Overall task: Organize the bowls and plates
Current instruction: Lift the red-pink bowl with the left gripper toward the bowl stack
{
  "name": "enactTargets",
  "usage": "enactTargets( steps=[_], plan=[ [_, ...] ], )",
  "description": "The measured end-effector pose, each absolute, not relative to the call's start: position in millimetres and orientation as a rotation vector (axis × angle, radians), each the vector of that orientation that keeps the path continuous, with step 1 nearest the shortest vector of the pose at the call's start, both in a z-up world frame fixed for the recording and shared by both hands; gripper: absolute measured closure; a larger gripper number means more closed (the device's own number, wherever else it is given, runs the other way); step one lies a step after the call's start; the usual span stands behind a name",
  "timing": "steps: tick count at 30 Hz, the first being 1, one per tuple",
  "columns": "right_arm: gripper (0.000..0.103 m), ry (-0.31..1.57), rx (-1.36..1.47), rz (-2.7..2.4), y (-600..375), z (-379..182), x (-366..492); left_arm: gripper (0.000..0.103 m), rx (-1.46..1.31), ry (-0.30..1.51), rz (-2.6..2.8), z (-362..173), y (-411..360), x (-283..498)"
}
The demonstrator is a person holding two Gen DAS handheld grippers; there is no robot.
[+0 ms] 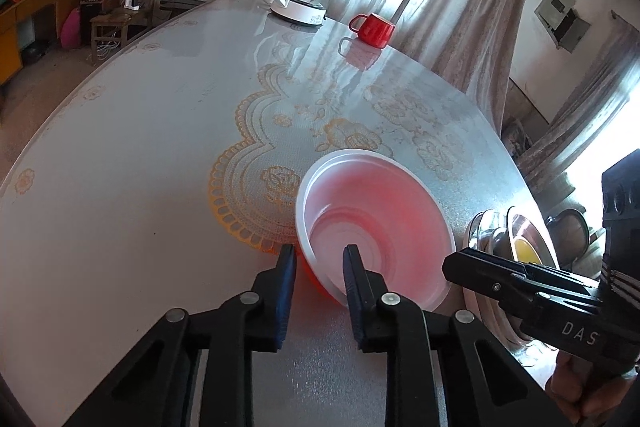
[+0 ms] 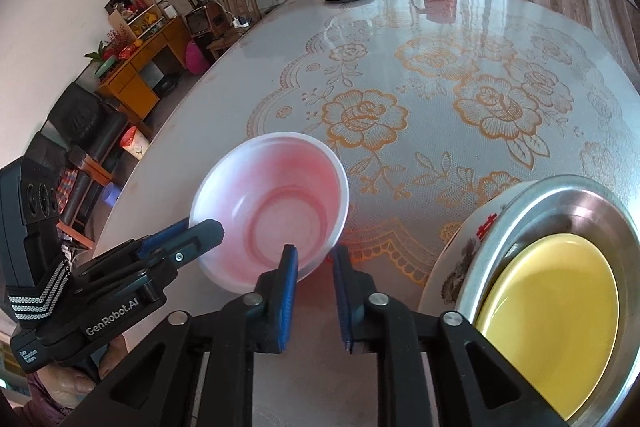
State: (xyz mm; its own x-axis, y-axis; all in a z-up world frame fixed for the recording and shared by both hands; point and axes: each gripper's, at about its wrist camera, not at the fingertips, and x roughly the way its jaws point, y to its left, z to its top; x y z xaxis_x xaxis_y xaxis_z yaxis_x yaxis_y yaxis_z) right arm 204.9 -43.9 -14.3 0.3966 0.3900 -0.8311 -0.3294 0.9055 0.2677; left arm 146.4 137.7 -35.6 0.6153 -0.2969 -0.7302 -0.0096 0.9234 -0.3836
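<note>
Both grippers straddle the rim of the white bowl point(image 1: 376, 223), which rests tilted on the table point(image 1: 140, 147) near its near edge. Left gripper point(image 1: 320, 259): jaws narrowly parted, one finger inside the bowl, one outside; pad contact with the rim cannot be confirmed. Right gripper point(image 2: 314, 259): same arrangement, opposite side of the rim. The plate stack point(image 2: 560, 239), a yellow plate point(image 2: 552, 315) uppermost, sits beside the bowl at the table's right edge

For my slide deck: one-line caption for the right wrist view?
Both grippers straddle the rim of a white plastic bowl beside a stack of plates topped by a yellow dish.
</note>
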Motion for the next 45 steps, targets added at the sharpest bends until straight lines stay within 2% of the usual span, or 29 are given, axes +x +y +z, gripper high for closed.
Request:
enactTargets(
  steps=[6, 11, 45],
  plan=[
    [0.078, 1.055, 0.059, 0.445, -40.4, -14.6, 210.9, 0.084, -0.349, 0.888, -0.165, -36.1, 134.4, 148.9],
    [0.087, 1.043, 0.033, 0.434, -36.0, -15.7, 207.7, 0.086, -0.327, 0.878, -0.152, -36.2, 134.3, 145.6],
    [0.088, 1.006, 0.124, 0.491, -59.6, -5.6, 173.9, 0.086, -0.292, 0.802, -0.221, -9.2, 119.5, 102.7]
  ],
)
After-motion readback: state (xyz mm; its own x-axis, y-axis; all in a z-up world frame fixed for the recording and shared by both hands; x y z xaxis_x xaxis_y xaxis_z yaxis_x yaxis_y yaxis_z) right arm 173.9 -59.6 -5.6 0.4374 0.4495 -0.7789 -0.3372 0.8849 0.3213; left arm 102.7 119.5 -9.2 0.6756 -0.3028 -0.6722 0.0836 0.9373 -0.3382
